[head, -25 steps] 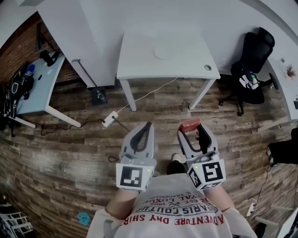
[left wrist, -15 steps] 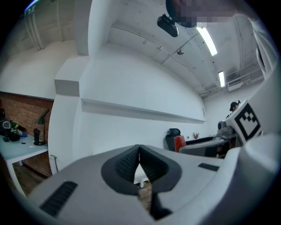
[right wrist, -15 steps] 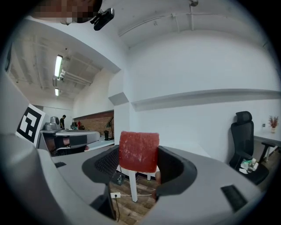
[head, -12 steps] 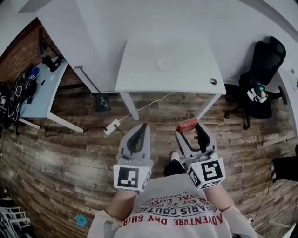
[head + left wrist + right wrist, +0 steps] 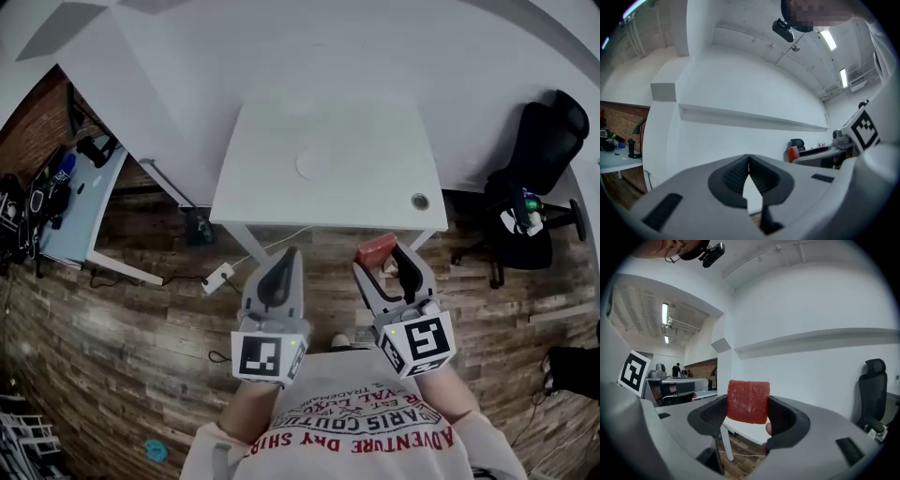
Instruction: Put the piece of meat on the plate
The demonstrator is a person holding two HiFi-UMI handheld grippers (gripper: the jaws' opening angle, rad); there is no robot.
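Observation:
A red block of meat (image 5: pixel 748 401) sits clamped between the jaws of my right gripper (image 5: pixel 748 409). In the head view the same meat (image 5: pixel 376 249) shows at the tip of the right gripper (image 5: pixel 382 255), just short of the white table's near edge. A white plate (image 5: pixel 323 164) lies near the middle of the white table (image 5: pixel 272 187), barely distinct from the tabletop. My left gripper (image 5: pixel 290 255) is held beside the right one, also short of the table, its jaws shut together with nothing between them (image 5: pixel 748 157).
A round cable hole (image 5: pixel 420 201) marks the table's near right corner. A black office chair (image 5: pixel 534 178) stands to the right. A second desk (image 5: pixel 75 202) with dark gear is at the left. A power strip (image 5: pixel 217 278) and cable lie on the wood floor.
Both grippers and the head have come closer to the white table; the table now fills more of the head view. The meat stays held in the right gripper.

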